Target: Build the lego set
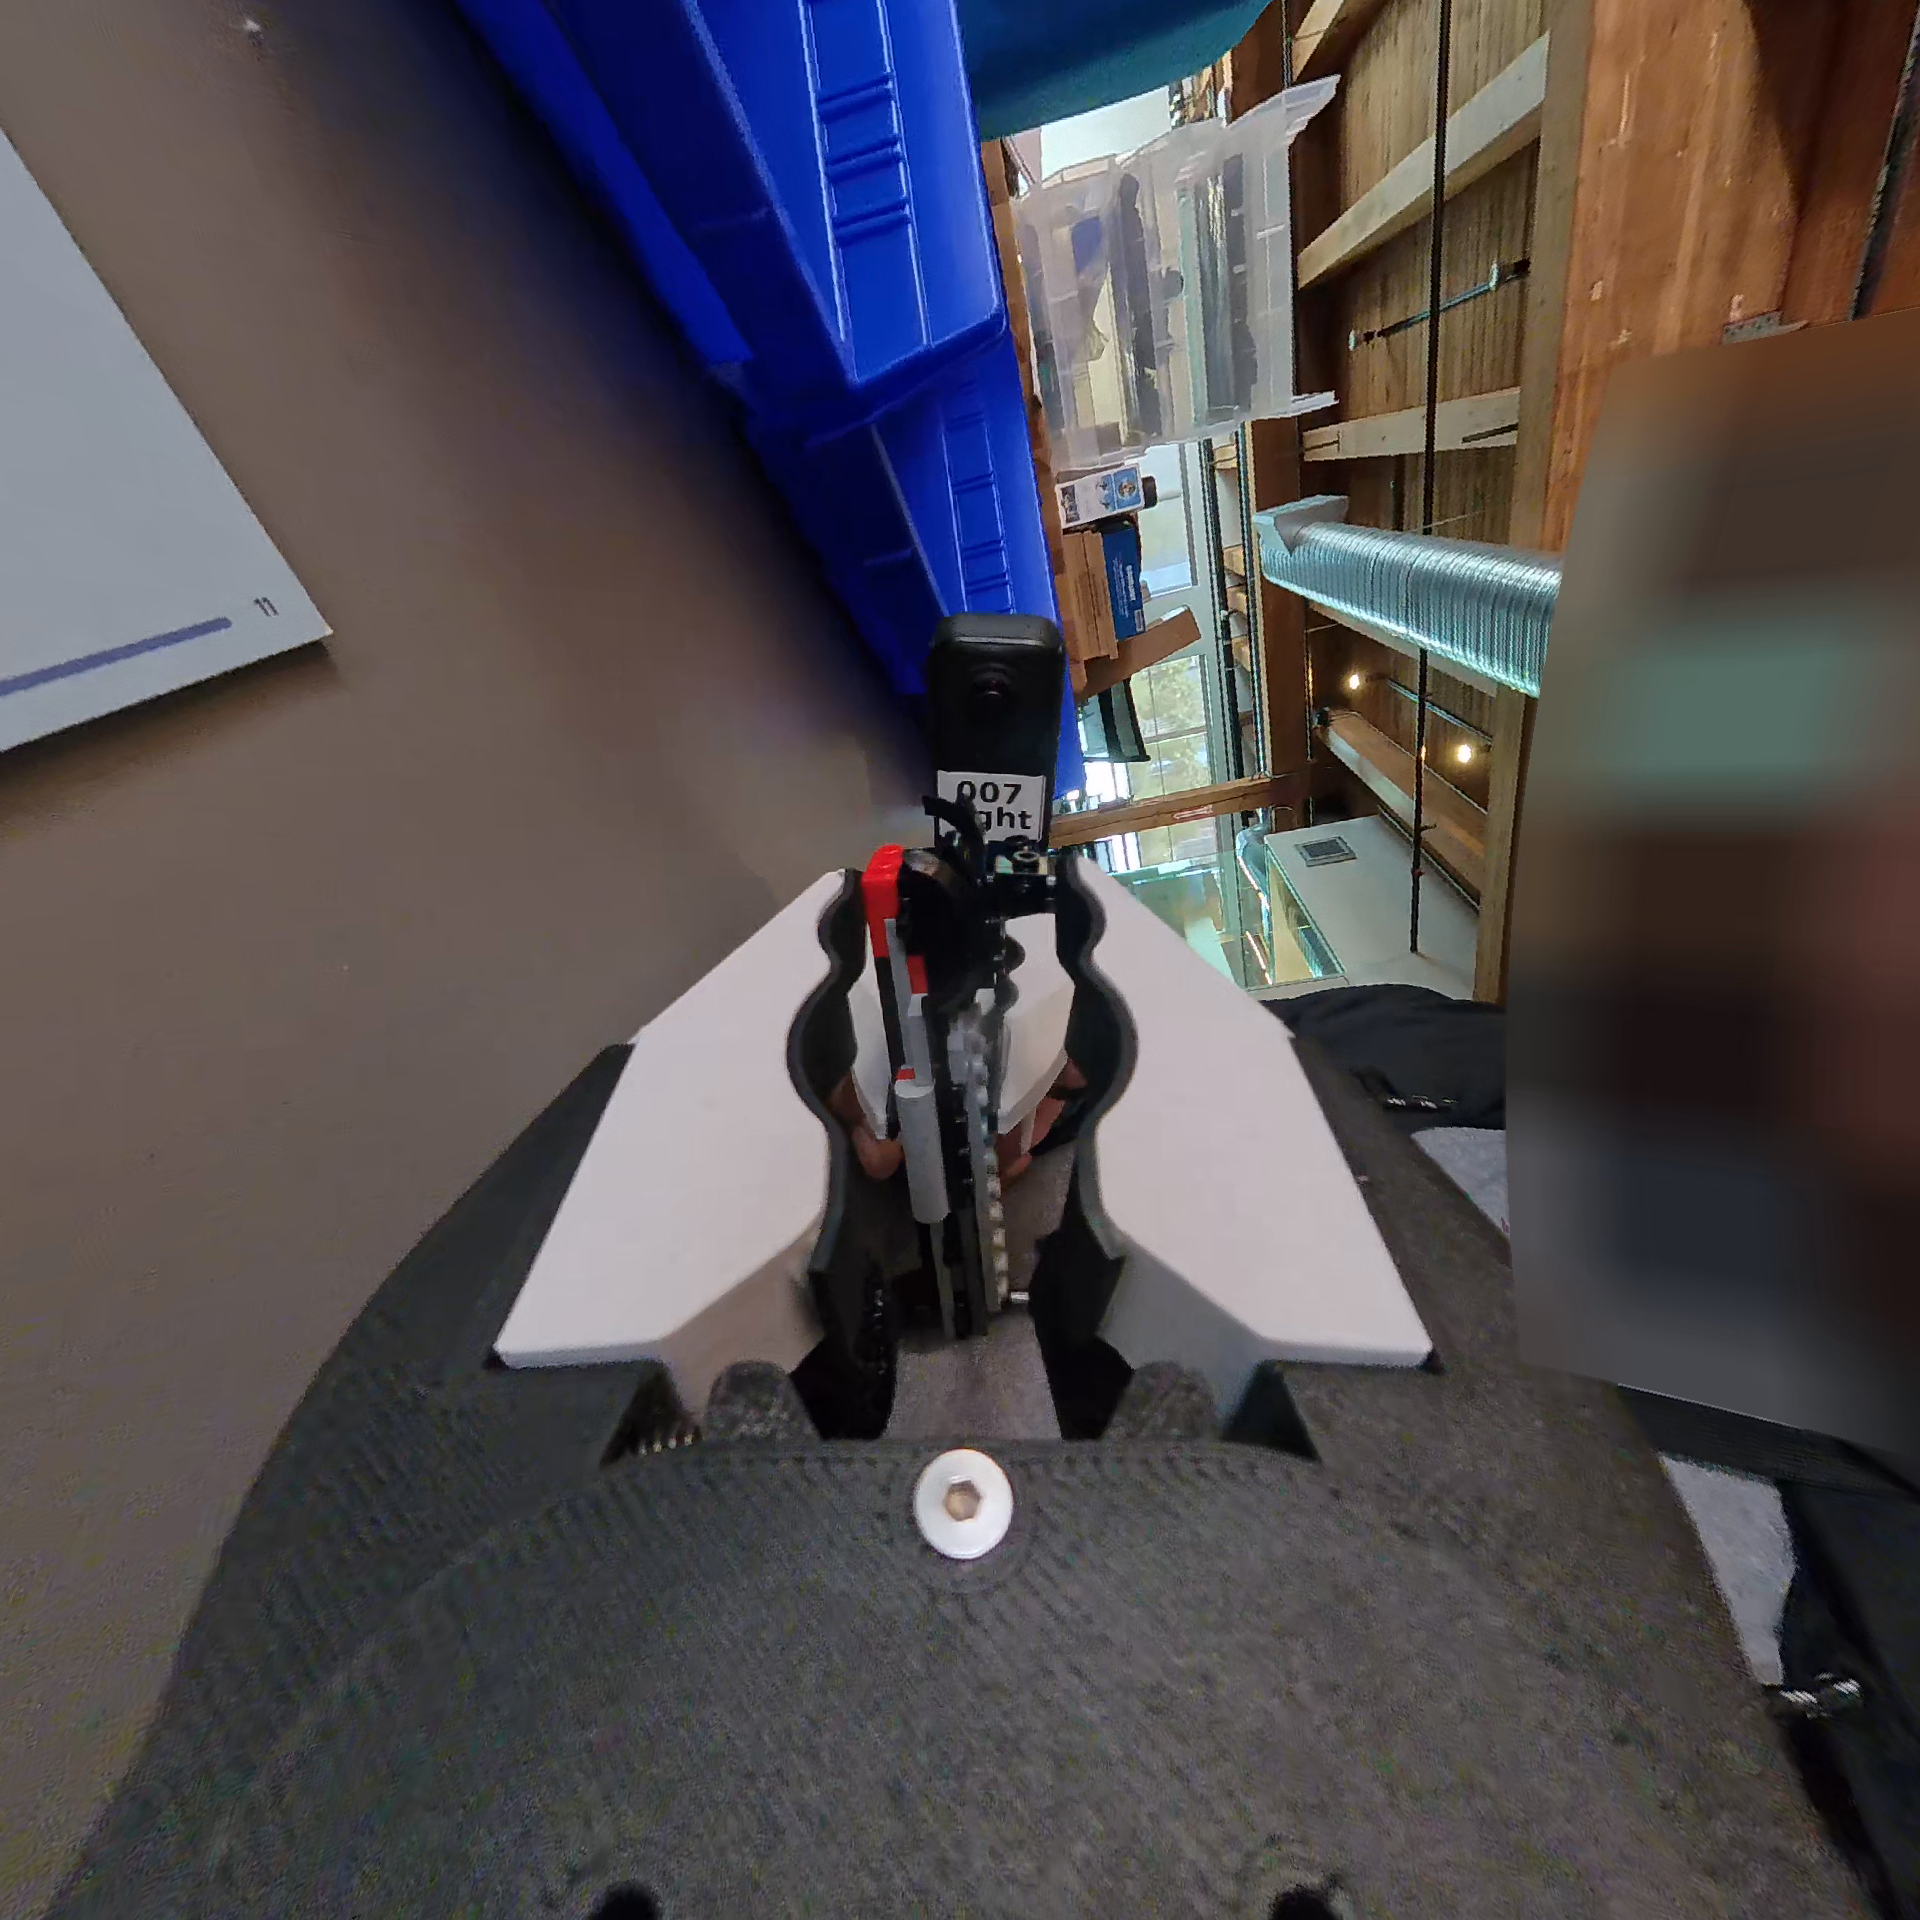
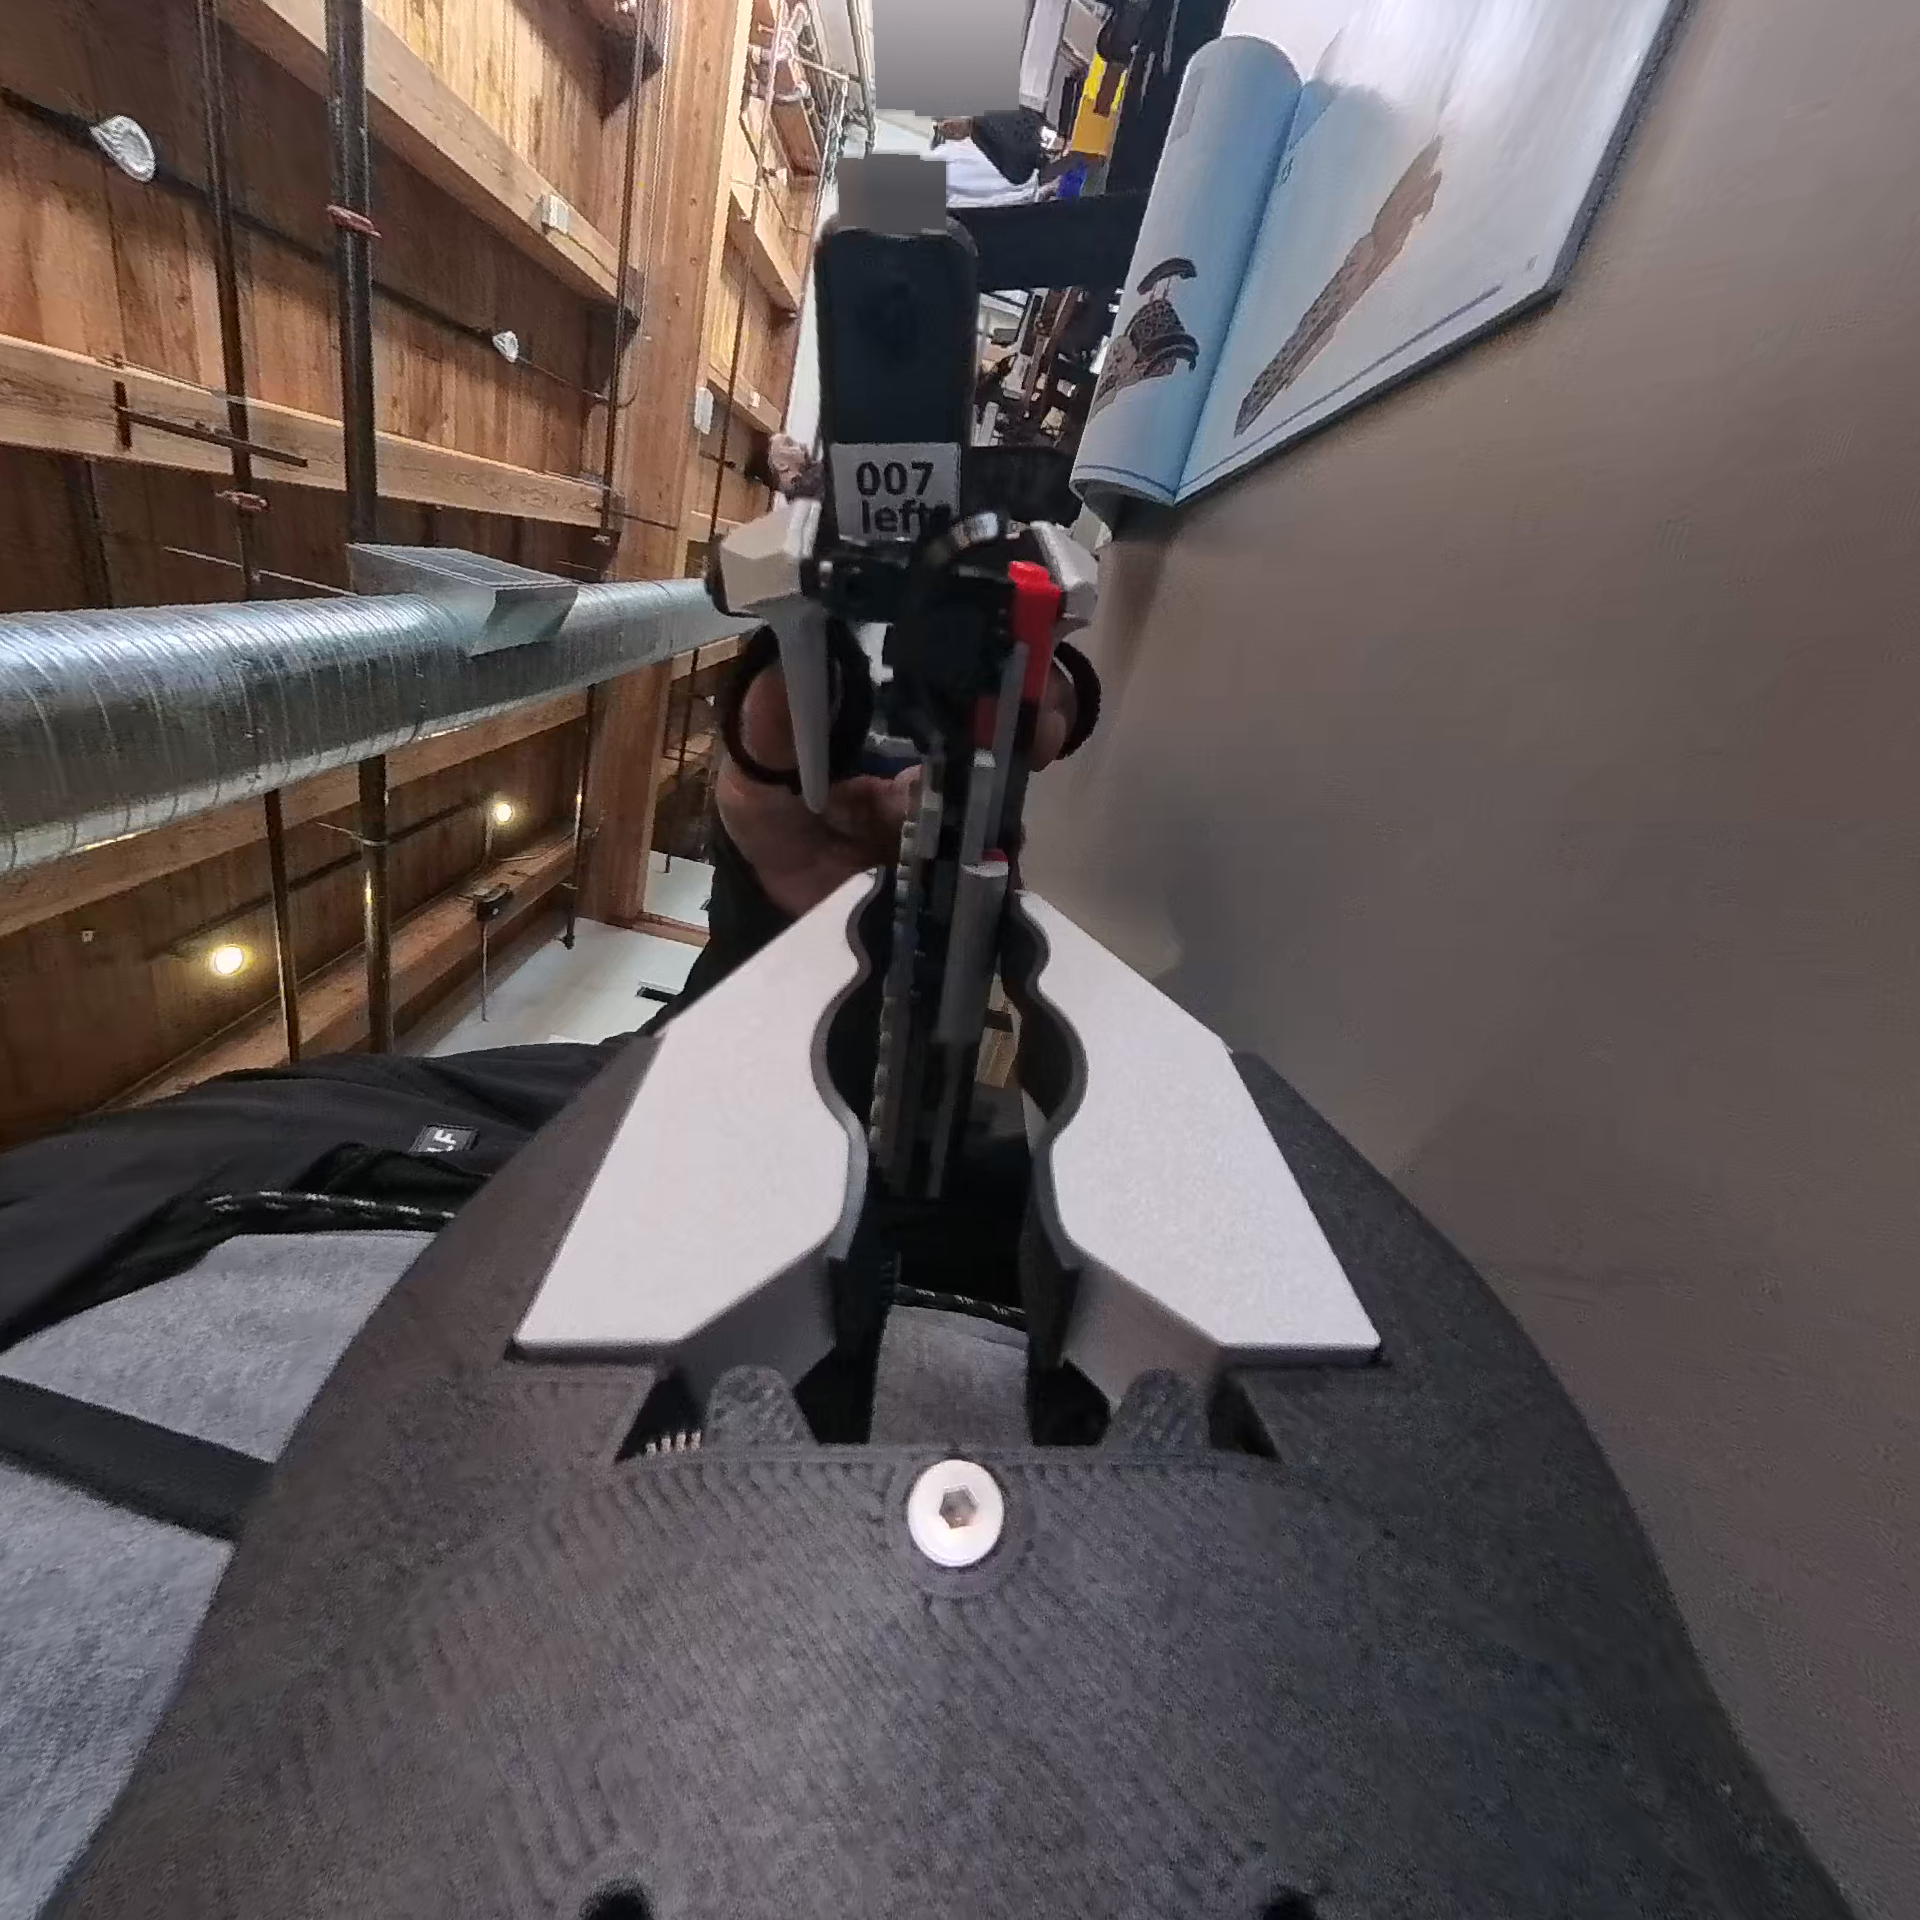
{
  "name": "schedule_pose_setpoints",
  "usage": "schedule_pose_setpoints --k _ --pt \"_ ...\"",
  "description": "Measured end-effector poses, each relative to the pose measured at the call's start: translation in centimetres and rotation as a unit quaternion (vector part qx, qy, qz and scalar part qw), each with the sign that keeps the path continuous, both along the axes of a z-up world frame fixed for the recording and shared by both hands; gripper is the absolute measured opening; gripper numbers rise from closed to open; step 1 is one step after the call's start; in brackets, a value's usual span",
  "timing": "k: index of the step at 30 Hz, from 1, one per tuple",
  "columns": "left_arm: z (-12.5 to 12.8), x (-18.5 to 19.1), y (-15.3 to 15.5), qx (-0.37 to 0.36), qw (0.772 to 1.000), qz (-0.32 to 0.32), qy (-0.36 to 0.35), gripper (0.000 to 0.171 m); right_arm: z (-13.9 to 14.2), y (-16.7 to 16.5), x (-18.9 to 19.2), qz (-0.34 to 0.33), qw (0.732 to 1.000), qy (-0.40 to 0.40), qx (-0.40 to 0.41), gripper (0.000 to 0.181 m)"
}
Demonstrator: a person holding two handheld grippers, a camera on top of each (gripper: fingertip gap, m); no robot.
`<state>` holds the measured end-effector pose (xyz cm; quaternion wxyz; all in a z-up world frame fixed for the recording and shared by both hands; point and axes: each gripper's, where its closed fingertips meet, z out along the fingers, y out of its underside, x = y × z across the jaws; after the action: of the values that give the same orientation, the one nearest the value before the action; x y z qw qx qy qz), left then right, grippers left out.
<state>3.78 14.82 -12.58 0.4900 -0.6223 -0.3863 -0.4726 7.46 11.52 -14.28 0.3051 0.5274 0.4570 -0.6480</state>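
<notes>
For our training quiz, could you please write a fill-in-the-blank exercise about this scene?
The left claw and right claw grip the lego assembly from ___ ends.
The brick by the left claw's tips is ___.
The stacked bins are ___.
The instruction booklet lies ___.
Missing: opposite; red; blue; open.

The lego assembly (image 1: 951, 1091) runs deep between the left gripper (image 1: 961, 904) fingers, its lower end lost in shadow. At the left edge the instruction booklet (image 1: 114, 499) is cut off. A mosaic patch fills the right side (nothing readable beneath).

In the right wrist view, the right gripper (image 2: 945, 904) hides the assembly's near end.
</notes>
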Motion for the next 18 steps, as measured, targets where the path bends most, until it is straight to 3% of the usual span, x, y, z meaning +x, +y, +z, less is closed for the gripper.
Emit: schedule_pose_setpoints --k 18 --pt "0.27 0.3 -0.15 -0.005 1.0 -0.004 0.022 0.035 -0.09 -0.38 0.27 0.008 1.0 0.009 0.015 0.021"
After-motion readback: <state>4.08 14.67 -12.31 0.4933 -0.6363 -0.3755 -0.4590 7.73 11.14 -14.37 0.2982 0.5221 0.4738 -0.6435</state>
